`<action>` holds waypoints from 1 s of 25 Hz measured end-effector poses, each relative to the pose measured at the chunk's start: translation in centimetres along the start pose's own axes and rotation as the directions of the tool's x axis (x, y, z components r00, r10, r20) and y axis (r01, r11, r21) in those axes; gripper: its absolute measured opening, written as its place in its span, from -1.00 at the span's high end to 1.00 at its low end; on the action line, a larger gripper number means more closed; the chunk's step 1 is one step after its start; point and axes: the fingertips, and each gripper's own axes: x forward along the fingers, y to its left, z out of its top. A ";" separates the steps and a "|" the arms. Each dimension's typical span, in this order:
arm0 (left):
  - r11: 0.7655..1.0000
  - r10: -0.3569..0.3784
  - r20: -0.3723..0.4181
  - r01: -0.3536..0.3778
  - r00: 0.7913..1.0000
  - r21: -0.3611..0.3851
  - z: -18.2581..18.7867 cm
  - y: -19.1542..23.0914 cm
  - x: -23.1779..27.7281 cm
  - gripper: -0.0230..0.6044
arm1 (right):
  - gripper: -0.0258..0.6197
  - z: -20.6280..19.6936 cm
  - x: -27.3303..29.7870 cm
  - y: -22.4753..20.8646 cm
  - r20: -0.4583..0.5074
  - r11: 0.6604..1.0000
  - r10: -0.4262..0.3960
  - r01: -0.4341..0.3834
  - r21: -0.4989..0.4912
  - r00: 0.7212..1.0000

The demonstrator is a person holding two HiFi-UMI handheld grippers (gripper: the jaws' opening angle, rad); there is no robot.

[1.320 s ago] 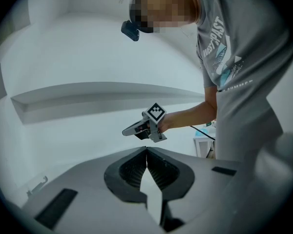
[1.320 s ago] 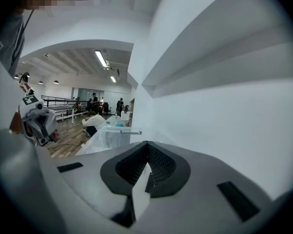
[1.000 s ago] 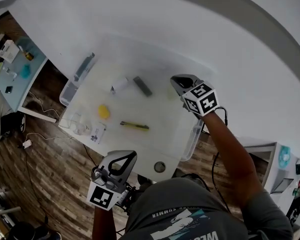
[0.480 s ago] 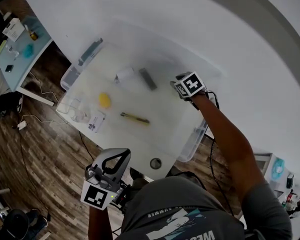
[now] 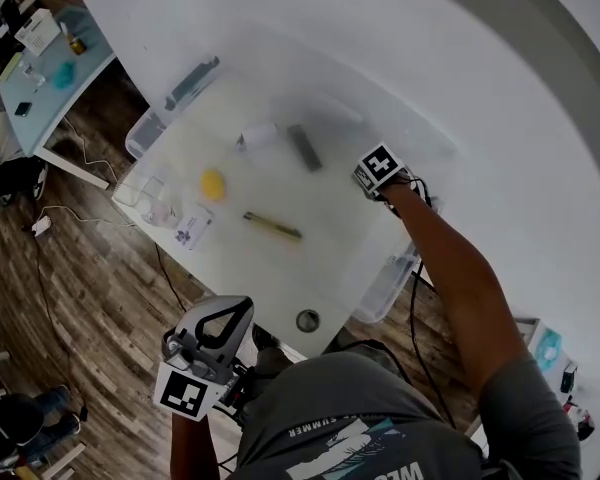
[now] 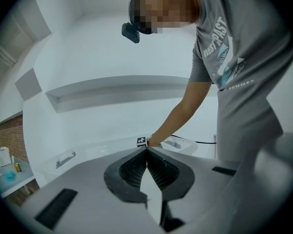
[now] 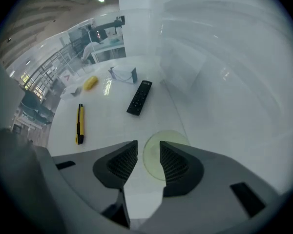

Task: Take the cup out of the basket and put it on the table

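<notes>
Holds the right gripper low inside the clear plastic basket, fingers opening, pads off the pale green round cup resting on the basket floor between them, near a black remote. Holds the left gripper outside the basket, fingers pressed together on nothing.
</notes>
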 end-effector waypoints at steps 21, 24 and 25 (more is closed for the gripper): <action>0.996 -0.061 0.018 0.059 0.998 0.060 0.5 -0.6 -2.0 0.90 | 0.83 2.7 -6.1 3.1 0.124 0.995 -0.019 0.030 -0.092 0.992; 0.993 -0.090 0.021 0.088 0.996 0.085 0.6 -0.6 -2.5 0.90 | 0.83 4.1 -9.0 4.5 0.200 0.993 -0.026 0.048 -0.107 0.979; 0.991 -0.099 0.024 0.097 0.995 0.089 0.6 -0.6 -2.7 0.90 | 0.83 4.5 -10.0 5.2 0.227 0.992 -0.025 0.052 -0.113 0.974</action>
